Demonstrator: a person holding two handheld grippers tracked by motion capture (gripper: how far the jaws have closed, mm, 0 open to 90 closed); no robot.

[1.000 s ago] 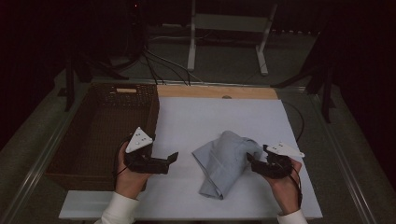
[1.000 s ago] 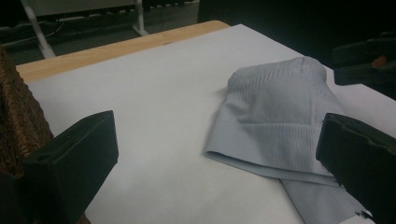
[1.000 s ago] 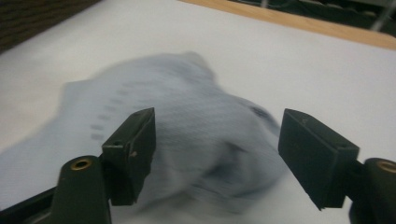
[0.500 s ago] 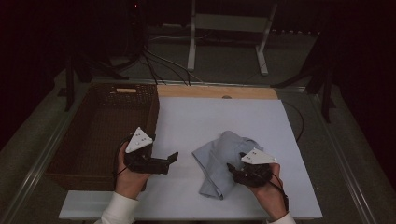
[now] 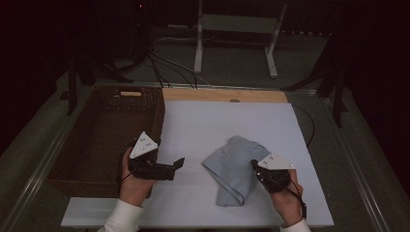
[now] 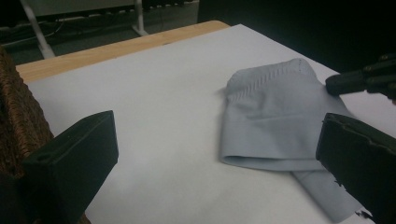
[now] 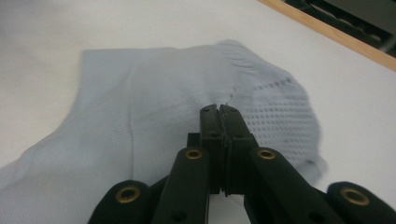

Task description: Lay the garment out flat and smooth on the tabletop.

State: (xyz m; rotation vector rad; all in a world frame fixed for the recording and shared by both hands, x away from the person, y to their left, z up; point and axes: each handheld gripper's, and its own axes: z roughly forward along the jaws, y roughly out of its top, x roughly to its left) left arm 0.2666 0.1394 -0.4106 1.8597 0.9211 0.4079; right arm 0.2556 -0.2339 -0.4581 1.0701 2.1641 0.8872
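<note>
On white table (image 5: 203, 125), right gripper (image 5: 255, 166) has just closed, pinching blue cloth (image 5: 232, 169); left gripper (image 5: 180, 163) rests spread nearby.

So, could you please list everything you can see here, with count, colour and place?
cloth: one, pale blue, crumpled, right of centre on the sheet.
basket: one, brown wicker, at the sheet's left.
white sheet: one, covering the table top.
wooden edge: one, light brown, along the far side.
metal stand: one, grey, behind the table.
left gripper: one, black, jaws open, beside the basket.
right gripper: one, black, jaws pressed together on the cloth.
</note>
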